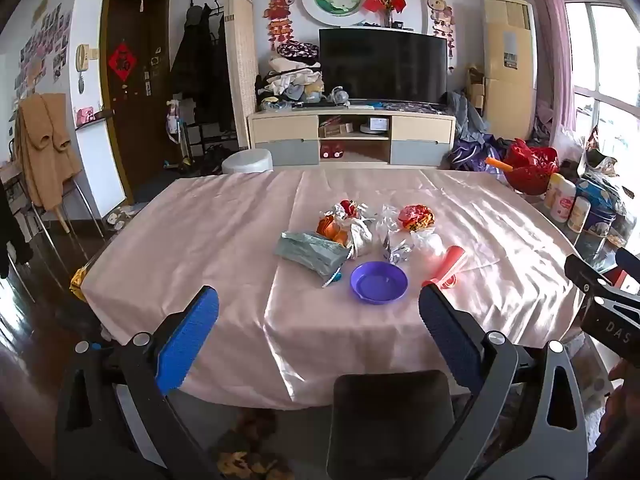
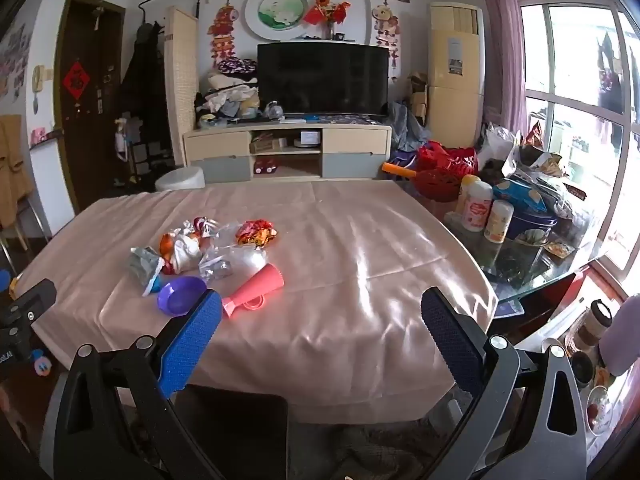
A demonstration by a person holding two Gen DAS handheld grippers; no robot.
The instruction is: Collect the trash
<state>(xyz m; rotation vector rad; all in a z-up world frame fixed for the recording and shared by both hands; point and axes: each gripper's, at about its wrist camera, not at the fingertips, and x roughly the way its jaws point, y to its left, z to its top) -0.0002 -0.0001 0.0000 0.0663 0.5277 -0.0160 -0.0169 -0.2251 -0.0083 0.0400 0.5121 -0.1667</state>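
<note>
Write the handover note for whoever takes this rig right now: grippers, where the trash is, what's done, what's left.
Left gripper: open, holding nothing, short of the table's near edge.
Right gripper: open, holding nothing, also at the near edge.
Trash: a pile of crumpled wrappers mid-table on the pink tablecloth, with a grey-green bag at its left side.
Purple dish sits just in front of the pile; pink cup lies on its side to the right.
Done: nothing visibly collected.
Left: pick up every wrapper. No bin clearly identifiable in either view.

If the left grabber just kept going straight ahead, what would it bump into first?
Probably the purple bowl: it lies nearest between the open fingers of the left gripper, with the wrapper pile just behind. Depth is hard to judge.
</note>
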